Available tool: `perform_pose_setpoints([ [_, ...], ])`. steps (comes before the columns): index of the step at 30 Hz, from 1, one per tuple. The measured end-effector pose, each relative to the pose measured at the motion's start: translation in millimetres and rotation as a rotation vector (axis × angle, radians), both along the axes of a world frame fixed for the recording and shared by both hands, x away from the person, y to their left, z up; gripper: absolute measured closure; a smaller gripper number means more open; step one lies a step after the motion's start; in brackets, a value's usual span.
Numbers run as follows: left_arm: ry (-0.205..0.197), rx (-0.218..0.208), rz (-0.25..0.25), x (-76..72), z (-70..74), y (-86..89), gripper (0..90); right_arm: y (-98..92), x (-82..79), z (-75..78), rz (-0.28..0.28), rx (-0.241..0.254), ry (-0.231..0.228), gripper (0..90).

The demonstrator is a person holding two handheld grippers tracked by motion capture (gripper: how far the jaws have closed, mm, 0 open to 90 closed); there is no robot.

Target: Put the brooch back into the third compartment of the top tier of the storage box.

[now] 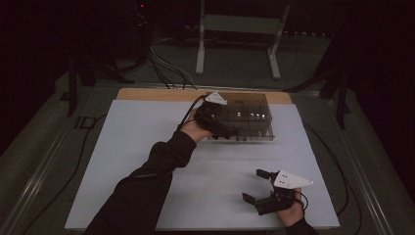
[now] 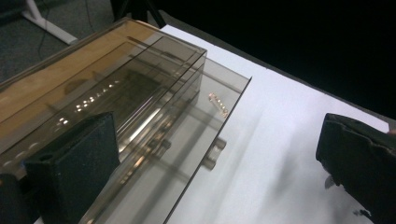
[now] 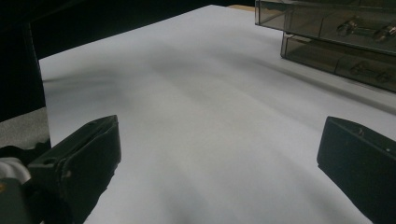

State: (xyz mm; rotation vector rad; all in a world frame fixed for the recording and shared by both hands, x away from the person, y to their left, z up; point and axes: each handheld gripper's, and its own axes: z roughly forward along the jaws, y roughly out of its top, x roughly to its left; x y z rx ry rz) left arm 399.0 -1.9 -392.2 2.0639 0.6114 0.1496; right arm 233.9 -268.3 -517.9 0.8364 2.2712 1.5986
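My left gripper [image 1: 226,128], jaws spread, sits at the smoky drawer box [image 1: 252,115] at twelve o'clock; its contents are murky. My right gripper [image 1: 257,186] gapes at five o'clock.

Overhead looks forward-down; gripper views low (sharing drawer box [image 1: 242,117]).

Colour-wise it's pretty muted: the drawer box [image 1: 247,117] is smoky see-through brown, sitting on a plain white sheet [image 1: 147,161] over a tan wood bench [image 1: 147,94]. Both hand-held grippers, left [image 1: 226,128] and right [image 1: 255,186], are black with white three-cornered plates, and the sleeve [image 1: 147,186] is black too.
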Motion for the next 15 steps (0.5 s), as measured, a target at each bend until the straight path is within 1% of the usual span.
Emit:
perform_pose_setpoints([
  [1,-0.006,-0.014,0.014,-1.7,1.7,9.2,0.5,-0.1,0.0,-0.1,0.000,0.000,0.000,0.0],
  [2,-0.006,-0.014,0.014,-1.7,1.7,9.2,0.5,-0.1,-0.1,-0.1,-0.002,0.000,0.001,0.0],
  [3,-0.002,-0.020,0.012,-2.4,2.6,13.7,0.5,0.1,-0.3,-0.1,-0.002,-0.001,0.001,0.0],
  [4,-0.005,-0.026,0.010,-4.2,4.2,22.4,0.5,0.2,-0.4,-0.2,-0.002,-0.002,0.000,0.0],
  [5,-0.009,-0.023,0.013,-5.0,5.1,26.8,0.5,0.3,-0.2,-0.4,-0.001,-0.003,0.000,0.0],
  [6,-0.009,-0.023,0.013,-5.0,5.1,26.8,0.5,0.3,-0.2,-0.4,-0.001,-0.003,0.000,0.0],
  [8,-0.017,-0.026,0.012,-6.5,6.7,35.5,0.5,0.7,-0.3,-0.5,-0.003,-0.003,0.005,0.0],
  [10,-0.022,-0.038,0.015,-7.4,8.1,44.1,0.5,0.9,-0.5,-0.4,-0.003,-0.002,0.005,0.0],
  [12,-0.027,-0.037,0.016,-7.8,9.7,52.1,0.5,0.9,-0.5,-0.8,-0.003,-0.007,0.003,0.0],
  [15,-0.039,-0.047,0.016,-8.9,11.7,63.0,0.5,0.5,-0.7,-0.4,-0.005,-0.005,0.003,0.0],
])
